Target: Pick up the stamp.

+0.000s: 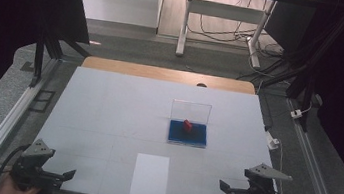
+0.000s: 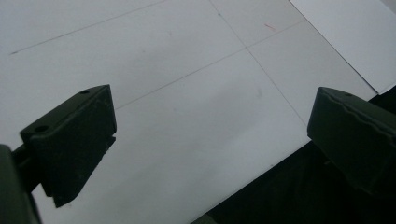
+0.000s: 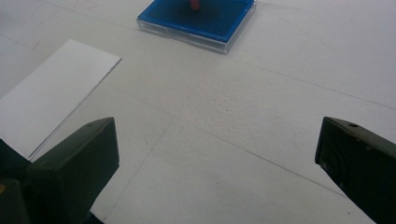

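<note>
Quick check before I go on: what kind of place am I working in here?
Likely a lab recording bench: a white-covered table inside a metal rail frame, loose cables on the floor behind.

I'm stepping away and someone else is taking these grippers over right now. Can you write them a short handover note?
Left gripper: open, holding nothing, at the table's near left edge.
Right gripper: open, holding nothing, near right edge.
Blue-based clear case: mid-table, lid standing open, small red piece on the base.
White sheet: flat at the near edge between the grippers.
Done: nothing visibly handled.
Left: everything, probably starting at the case.
</note>
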Motion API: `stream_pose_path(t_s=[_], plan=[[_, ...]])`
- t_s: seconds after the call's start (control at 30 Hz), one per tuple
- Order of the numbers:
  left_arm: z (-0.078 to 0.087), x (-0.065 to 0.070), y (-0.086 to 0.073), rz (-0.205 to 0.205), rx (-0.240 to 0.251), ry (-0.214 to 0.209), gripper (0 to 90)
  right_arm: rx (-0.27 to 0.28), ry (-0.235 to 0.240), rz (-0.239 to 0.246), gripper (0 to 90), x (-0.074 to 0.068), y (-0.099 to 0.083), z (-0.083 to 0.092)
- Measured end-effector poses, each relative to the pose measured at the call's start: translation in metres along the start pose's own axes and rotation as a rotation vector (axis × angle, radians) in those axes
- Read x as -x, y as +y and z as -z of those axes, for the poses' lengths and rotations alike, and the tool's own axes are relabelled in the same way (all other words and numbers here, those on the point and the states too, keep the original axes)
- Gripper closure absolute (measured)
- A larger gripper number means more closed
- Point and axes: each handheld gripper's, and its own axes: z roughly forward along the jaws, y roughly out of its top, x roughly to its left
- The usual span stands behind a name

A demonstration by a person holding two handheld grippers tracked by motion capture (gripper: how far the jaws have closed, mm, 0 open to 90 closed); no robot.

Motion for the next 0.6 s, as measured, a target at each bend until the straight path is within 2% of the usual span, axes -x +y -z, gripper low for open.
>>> stream_pose_path(t_s=[0.13, 0.23, 0.5, 0.6], plan=[[0.0016, -0.0009, -0.0005, 0.000, 0.022, 0.019, 0.0, -0.009, 0.002, 0.009, 0.0, -0.0011, 0.0003, -0.0006], [0.0014, -0.0009, -0.0003, 0.000, 0.020, 0.022, 0.0, -0.016, 0.005, 0.020, 0.0, -0.0021, 0.0005, -0.0012], [-0.0005, -0.0016, 0.0005, 0.005, 0.002, 0.019, 0.0, -0.031, 0.017, 0.047, 0.0, -0.0039, 0.0009, -0.0028], [-0.0013, -0.0012, 0.0009, -0.006, -0.006, 0.000, 0.0, -0.033, 0.022, 0.047, 0.0, -0.0036, 0.0010, -0.0029]])
